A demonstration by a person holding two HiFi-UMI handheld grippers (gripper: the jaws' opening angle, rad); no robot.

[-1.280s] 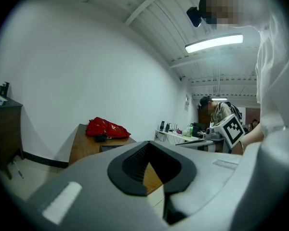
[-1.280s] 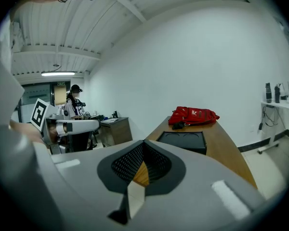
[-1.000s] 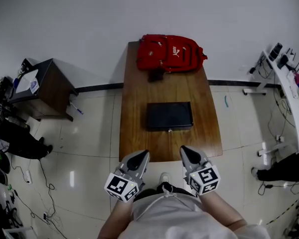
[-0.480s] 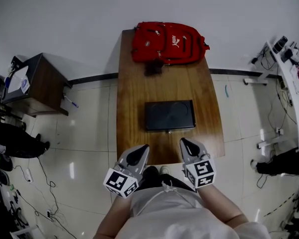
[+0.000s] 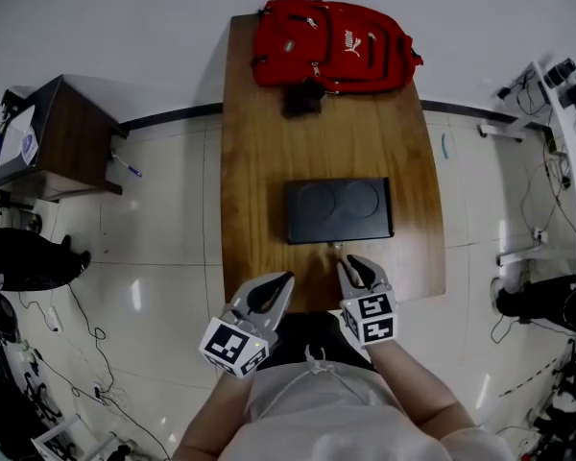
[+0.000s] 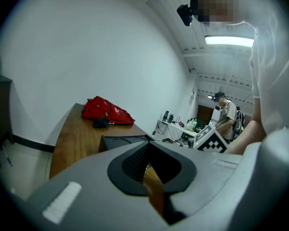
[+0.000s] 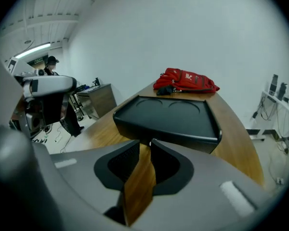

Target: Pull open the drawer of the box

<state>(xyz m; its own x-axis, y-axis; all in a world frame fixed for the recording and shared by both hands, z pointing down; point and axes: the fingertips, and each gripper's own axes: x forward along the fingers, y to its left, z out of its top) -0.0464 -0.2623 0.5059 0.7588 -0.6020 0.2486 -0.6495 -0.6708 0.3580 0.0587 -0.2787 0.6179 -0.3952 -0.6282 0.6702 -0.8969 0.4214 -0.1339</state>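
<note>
1. A wooden table (image 5: 259,161) runs from the top of the head view down to its middle, on a pale tiled floor.
2. A flat black box (image 5: 338,211) lies at the table's middle. Its lid has two shallow round hollows.
3. A small pale knob (image 5: 334,248) sticks out of the box's near face, where the drawer seems to sit shut.
4. The right tongs (image 5: 350,262) point at that face, just below the box, with the jaws slightly spread. In the right gripper view the knob (image 7: 150,143) shows in the narrow gap at their tips; whether they touch it is unclear.
5. The left tongs (image 5: 283,279) hang at the table's near edge, lower left of the box, with the tips pressed together on nothing.
6. A red backpack (image 5: 331,44) lies at the table's far end, at the top of the frame.
7. A dark side cabinet (image 5: 62,137) stands at the upper left.
</note>
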